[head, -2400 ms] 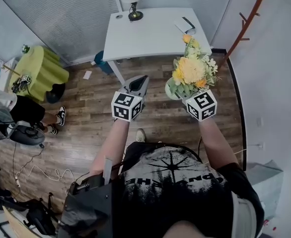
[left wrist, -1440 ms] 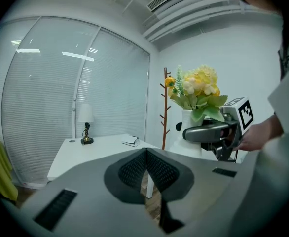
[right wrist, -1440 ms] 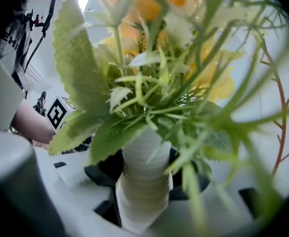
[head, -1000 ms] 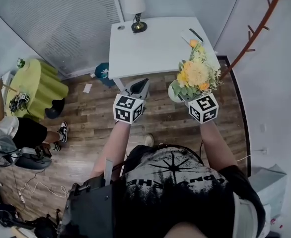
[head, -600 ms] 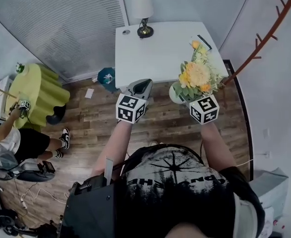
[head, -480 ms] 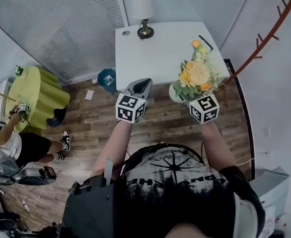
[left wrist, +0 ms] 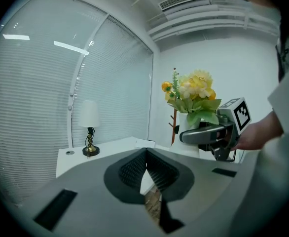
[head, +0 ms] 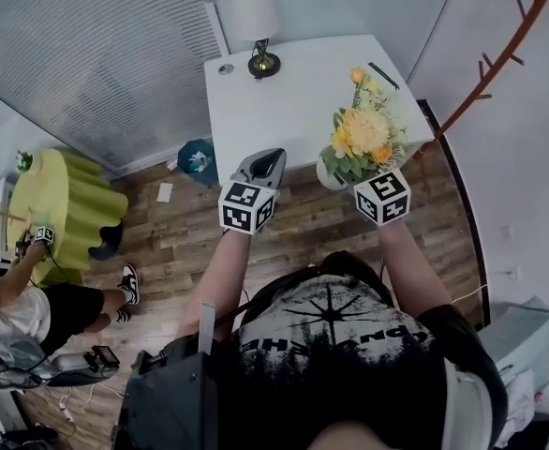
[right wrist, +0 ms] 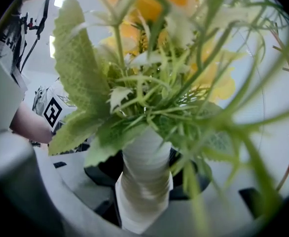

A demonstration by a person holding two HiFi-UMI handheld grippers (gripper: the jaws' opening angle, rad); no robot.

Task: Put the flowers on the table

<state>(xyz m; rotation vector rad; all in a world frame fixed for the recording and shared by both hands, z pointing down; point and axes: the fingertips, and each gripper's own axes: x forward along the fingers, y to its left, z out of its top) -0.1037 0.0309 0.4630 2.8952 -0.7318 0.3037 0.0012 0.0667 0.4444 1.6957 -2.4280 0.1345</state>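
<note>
1. While the person stands at the near edge of the white table point(head: 284, 92), the right gripper point(head: 349, 181) is clamped on a white ribbed vase point(right wrist: 143, 181). Its jaws sit on either side of the narrow body, just below the lowest leaves.
2. Flowers point(head: 363, 129): a yellow and orange bouquet with green foliage, upright in the vase. It is carried in the air by the table's near right corner and is not yet set down.
3. Left gripper point(left wrist: 146, 152): pads pressed together with nothing between them, held beside the vase and apart from it.
4. Handling, as a judgement: the vase looks rigid and smooth, probably ceramic, so it could chip if landed hard. The ribs should give the pads some purchase. The bouquet spreads wider than the vase, so the load is likely top-heavy and prone to tip.
5. Hold point: the ribbed body, as gripped now. Stems and leaves look soft and would bend or pull loose, so they are no place to grip.
6. Table lamp point(head: 256, 26) stands at the far side, well apart from the vase.
</note>
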